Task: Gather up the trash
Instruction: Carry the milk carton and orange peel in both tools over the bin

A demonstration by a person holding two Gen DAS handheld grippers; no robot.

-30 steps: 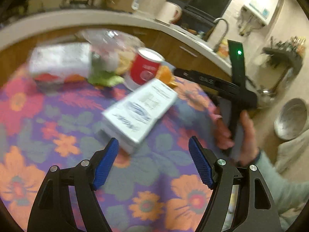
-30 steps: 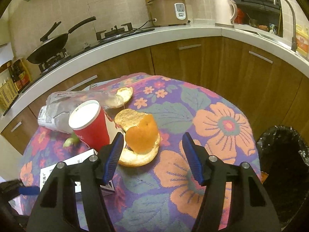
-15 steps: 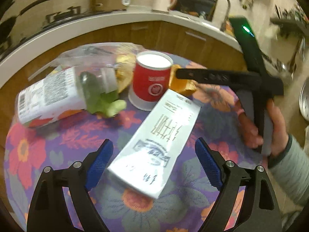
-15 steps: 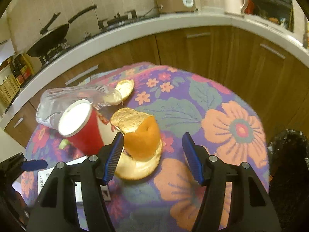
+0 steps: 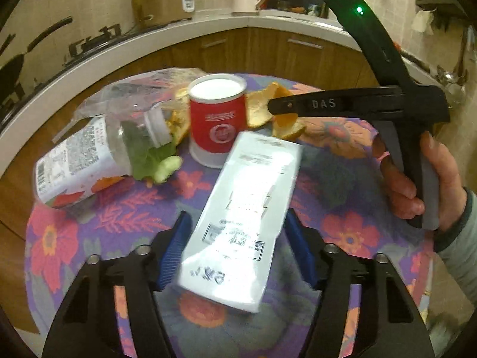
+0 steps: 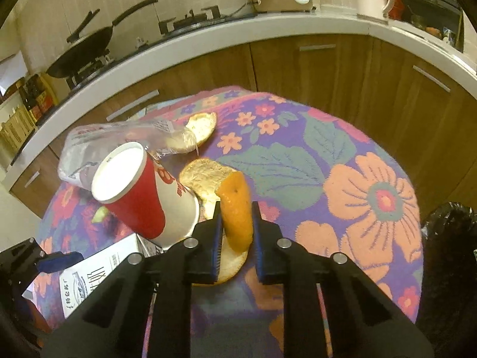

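Trash litters the floral bench (image 6: 342, 155): a white carton (image 5: 244, 217) lies at lower centre of the left view, between the pads of the left claw (image 5: 237, 253), which sit close to its sides; whether they grip it cannot be told. At lower centre of the right view, the right claw (image 6: 236, 238) is clamped on an orange peel (image 6: 237, 211). A red cup (image 6: 131, 188) stands just left of it, a plastic bag (image 5: 98, 146) beyond.

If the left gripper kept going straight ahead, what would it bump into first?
The white carton: it already lies between the left gripper's open blue fingers. Beyond it stands the red paper cup, though depth is hard to judge.
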